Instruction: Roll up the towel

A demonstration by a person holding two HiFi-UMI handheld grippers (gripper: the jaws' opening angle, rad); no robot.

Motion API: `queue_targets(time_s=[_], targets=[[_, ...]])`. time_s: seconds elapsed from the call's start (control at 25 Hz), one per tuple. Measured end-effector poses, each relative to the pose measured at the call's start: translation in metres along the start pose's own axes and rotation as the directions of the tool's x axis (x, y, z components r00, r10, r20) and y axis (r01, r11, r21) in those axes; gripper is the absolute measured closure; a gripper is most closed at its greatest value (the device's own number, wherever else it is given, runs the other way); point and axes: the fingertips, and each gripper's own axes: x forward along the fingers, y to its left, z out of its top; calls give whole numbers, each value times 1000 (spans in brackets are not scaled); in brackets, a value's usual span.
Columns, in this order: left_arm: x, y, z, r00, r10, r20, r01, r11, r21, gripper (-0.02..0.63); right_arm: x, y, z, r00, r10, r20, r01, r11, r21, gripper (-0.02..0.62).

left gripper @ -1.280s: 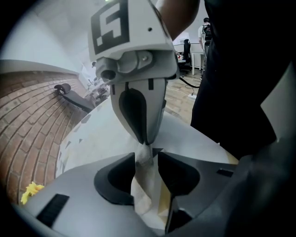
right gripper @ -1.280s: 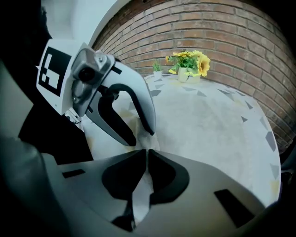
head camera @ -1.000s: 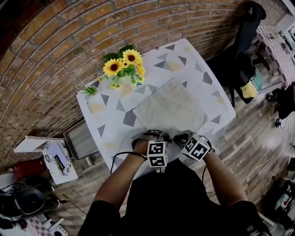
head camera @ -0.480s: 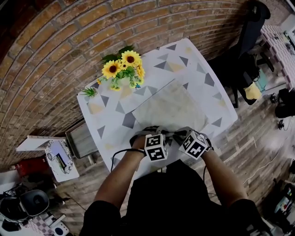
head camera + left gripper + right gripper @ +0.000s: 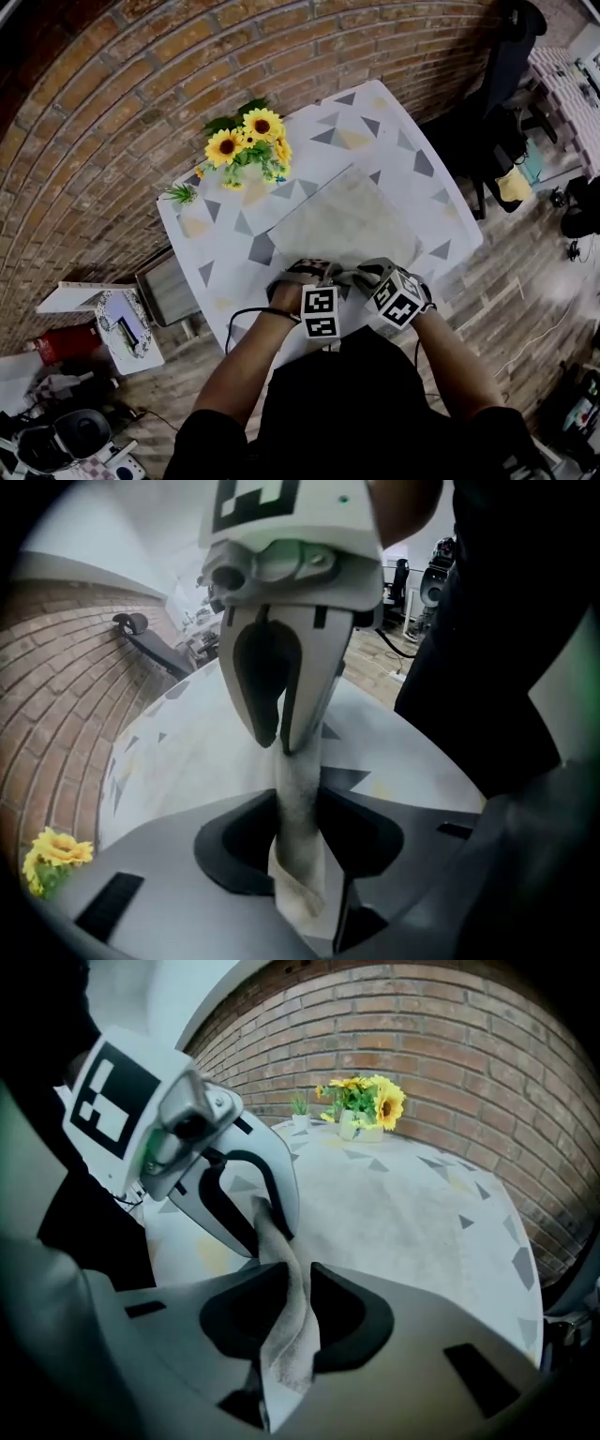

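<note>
A pale towel (image 5: 342, 220) lies flat on the patterned table (image 5: 216, 244). Its near edge is lifted into a narrow strip (image 5: 298, 799) stretched between my two grippers. In the left gripper view my left gripper (image 5: 300, 827) has that strip filling the gap between its pads, and the right gripper (image 5: 281, 742) hangs just above with the same strip in its tips. In the right gripper view the towel strip (image 5: 286, 1279) crosses my right gripper (image 5: 292, 1312) and runs up to the left gripper (image 5: 267, 1213). Both sets of jaws have just been opening, with the towel still touching the pads.
A vase of sunflowers (image 5: 246, 150) and a small green plant (image 5: 181, 190) stand at the table's far left corner, against the brick wall. A dark chair (image 5: 502, 66) is at the right. Boxes and clutter (image 5: 122, 328) lie on the wooden floor to the left.
Both grippers stay side by side at the towel's near edge. The head view shows no clear shift of hands or towel, only a small drift of the camera.
</note>
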Motion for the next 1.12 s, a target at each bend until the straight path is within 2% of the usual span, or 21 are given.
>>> queue_targets(time_s=[0.12,0.32,0.44,0.56,0.64,0.76,0.88,1.0,1.12], targets=[[4,2,-4,999,-39,16,40,997,-63,460,-9,11,2,999,-6,32,8,998,-55,500],[0,-2,-5,992,-103,73,114,979,-170,541,-3,27,-6,1000,-14,0,14,993,-121,495],[-3,-13,-4,987,-137,89,151,972,-178,552,1,32,-10,999,-31,-23,28,991,-131,471],[-8,-21,-4,985,-142,99,158,972,-175,551,8,42,-17,997,-29,-65,18,987,-161,451],[-10,-24,-6,990,-116,85,128,980,-149,545,13,48,-23,995,-34,-97,16,984,-178,427],[-19,-21,-8,999,4,43,-2,1000,-30,459,17,50,-27,992,-54,-115,32,982,-186,417],[-32,-21,-2,992,122,36,-125,986,113,457,18,48,-27,992,-58,-115,37,984,-176,419],[-31,-31,6,991,130,32,-134,967,215,457,17,45,-27,992,-55,-114,35,985,-168,462],[-23,-33,6,994,102,25,-105,975,195,457,16,44,-25,993,-28,-119,8,986,-167,483]])
